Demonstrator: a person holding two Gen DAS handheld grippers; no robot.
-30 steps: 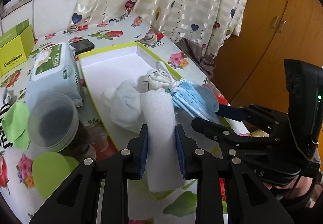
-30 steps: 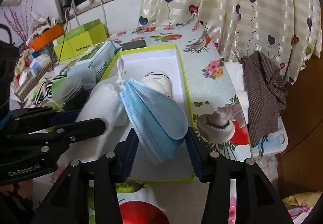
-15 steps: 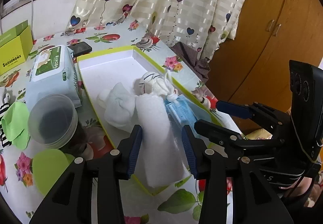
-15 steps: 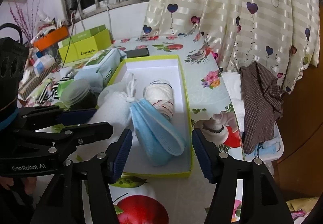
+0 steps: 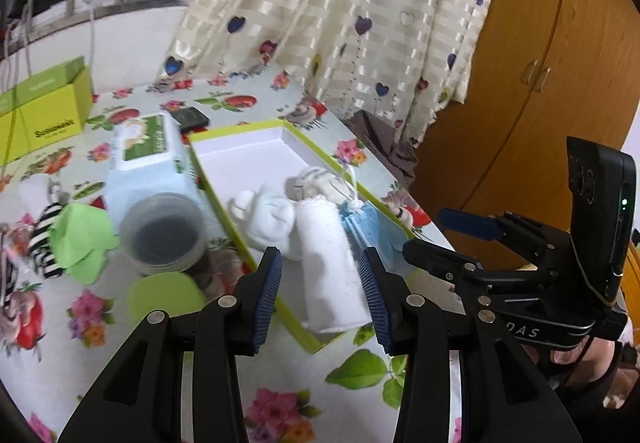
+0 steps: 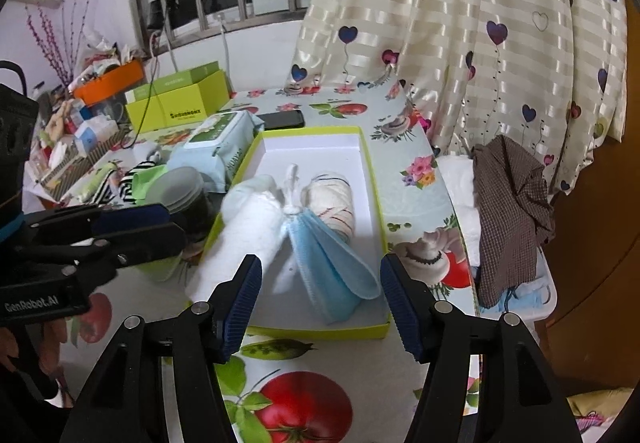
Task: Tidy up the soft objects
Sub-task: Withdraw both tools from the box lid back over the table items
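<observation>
Both tools, left (image 5: 320, 295) and right (image 6: 320, 307), were held wide, empty, just short of the box (image 6: 372, 179); towel (image 5: 332, 259) lengthwise ahead.

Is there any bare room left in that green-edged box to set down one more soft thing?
Yes: the far half of the box is bare white floor, between its back wall and the striped roll. The near half is crowded: white towel, blue mask and that roll lie packed side by side. Left of the box, the wipes and jar crowd the table.
</observation>
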